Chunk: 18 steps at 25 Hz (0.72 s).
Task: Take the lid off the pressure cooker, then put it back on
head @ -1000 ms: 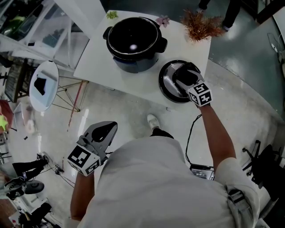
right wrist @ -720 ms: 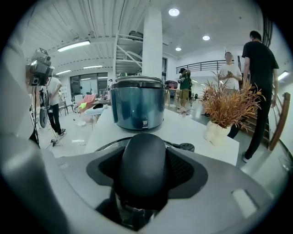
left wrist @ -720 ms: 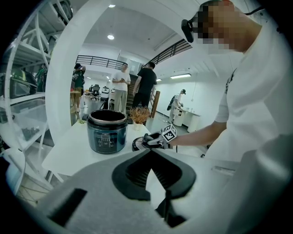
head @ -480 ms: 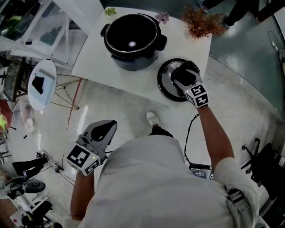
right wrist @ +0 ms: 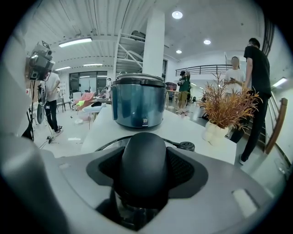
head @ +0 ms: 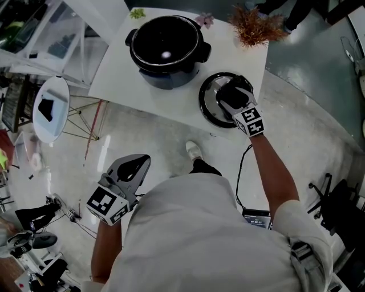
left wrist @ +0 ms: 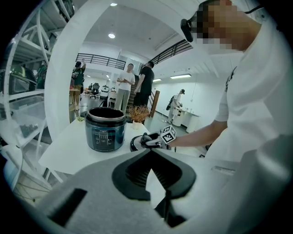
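The dark pressure cooker pot [head: 165, 43] stands uncovered on the white table [head: 120, 74], and in the right gripper view the pot [right wrist: 137, 103] sits straight ahead. Its round lid [head: 210, 108] lies flat on the table to the pot's right, close to the near edge. My right gripper [head: 231, 94] sits over the lid with the black lid handle [right wrist: 143, 164] filling the space between its ribbed pads, which press on both sides. My left gripper [head: 137, 162] hangs low over the floor, well off the table, with its tips together and nothing in it.
A dried orange plant [head: 254, 25] in a white vase stands at the table's far right corner. Small green [head: 136, 12] and pink [head: 204, 20] ornaments lie behind the pot. A round side table [head: 51, 108] stands to the left. Several people stand in the background.
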Motion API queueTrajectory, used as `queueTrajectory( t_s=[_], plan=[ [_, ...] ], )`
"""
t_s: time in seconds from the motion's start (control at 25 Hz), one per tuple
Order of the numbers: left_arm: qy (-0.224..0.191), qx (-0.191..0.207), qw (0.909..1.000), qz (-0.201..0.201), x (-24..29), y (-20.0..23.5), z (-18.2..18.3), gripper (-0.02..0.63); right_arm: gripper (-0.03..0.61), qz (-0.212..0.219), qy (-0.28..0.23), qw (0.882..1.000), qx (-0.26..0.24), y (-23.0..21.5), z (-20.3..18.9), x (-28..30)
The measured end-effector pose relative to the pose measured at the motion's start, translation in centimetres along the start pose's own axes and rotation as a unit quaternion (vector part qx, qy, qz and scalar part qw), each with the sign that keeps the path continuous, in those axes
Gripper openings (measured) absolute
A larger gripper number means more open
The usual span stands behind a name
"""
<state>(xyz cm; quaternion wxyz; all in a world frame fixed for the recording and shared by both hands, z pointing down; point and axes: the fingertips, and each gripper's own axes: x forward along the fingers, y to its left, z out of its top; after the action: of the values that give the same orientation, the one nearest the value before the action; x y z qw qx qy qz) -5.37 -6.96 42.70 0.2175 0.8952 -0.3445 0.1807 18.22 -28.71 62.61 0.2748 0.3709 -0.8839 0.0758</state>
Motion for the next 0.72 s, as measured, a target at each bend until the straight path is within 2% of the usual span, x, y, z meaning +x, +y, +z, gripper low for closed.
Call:
queueTrajectory(
  t_s=[0.56,0.72],
  plan=[
    [-0.008,-0.002,1.0000,-0.004,-0.45,-0.37,-0.45,0.006,0.303,0.002,-0.007,1.000,0.007,-0.09,-0.14,0.15],
    [-0.009,-0.004,0.9999,-0.006,-0.81,-0.36,-0.70,0.006,0.324,0.006,-0.012,1.000,0.014,0.12,0.19,0.04]
  ],
)
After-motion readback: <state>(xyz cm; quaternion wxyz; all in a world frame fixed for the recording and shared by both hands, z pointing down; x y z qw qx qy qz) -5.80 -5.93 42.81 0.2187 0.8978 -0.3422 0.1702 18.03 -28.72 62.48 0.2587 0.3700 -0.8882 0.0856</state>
